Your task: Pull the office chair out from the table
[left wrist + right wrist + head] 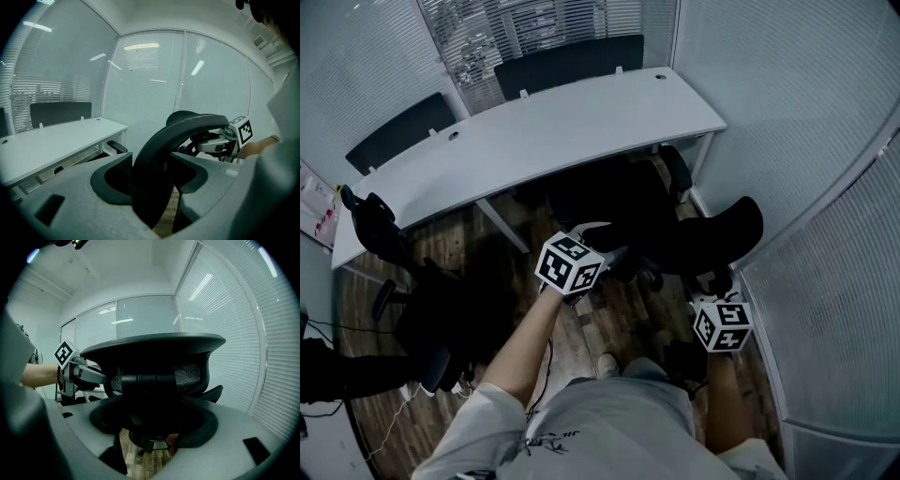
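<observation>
The black office chair [712, 234] stands at the right end of the white table [553, 131], its seat partly under the tabletop and its back toward me. My left gripper [614, 255] reaches the left rim of the chair's back. In the left gripper view that curved rim [157, 154] runs between the jaws, and the left gripper [152, 183] is shut on it. My right gripper [712, 283] sits at the right side of the back. In the right gripper view the mesh back and its dark spine [150, 380] fill the gap, with the right gripper [152, 425] shut on it.
A second black chair [384, 239] stands at the table's left end, and two dark chair backs [567, 61] show behind the table. A glass wall with blinds [825, 187] runs close along the right. Cables [394, 422] lie on the wood floor at lower left.
</observation>
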`<state>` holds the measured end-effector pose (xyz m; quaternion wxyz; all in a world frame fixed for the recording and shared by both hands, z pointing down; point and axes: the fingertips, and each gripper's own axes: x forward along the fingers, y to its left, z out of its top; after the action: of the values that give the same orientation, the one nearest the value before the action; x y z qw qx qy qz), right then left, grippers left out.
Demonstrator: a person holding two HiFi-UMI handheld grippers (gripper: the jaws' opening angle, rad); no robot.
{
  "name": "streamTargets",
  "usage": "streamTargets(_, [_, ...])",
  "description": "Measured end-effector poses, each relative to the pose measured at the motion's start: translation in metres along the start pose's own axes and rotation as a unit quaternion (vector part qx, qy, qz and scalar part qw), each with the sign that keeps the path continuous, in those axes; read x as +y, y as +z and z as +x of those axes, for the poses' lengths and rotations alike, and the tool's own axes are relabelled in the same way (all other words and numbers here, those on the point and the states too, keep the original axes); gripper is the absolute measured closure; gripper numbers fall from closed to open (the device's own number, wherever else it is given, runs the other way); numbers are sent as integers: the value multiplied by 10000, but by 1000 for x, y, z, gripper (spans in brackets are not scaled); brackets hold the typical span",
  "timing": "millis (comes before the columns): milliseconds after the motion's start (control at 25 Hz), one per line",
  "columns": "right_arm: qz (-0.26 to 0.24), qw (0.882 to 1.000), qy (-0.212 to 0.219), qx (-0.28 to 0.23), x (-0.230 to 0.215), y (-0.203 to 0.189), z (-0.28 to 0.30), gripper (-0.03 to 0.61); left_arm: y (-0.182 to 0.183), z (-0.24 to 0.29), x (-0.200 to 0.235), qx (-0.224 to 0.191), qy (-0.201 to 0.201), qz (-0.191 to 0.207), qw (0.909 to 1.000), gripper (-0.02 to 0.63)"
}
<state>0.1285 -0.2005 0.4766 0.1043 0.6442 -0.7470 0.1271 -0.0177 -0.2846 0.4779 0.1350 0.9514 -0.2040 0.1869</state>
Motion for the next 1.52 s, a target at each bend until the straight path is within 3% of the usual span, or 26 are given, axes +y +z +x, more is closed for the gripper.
streamTargets(480, [-116, 9994, 314, 58, -32, -1, -18, 304, 5, 18, -35, -16, 31, -133, 9999, 374])
streamTargets(1520, [-77, 9989, 457, 48, -73, -25, -83, 304, -12, 32, -122, 70, 172, -190, 9996, 379])
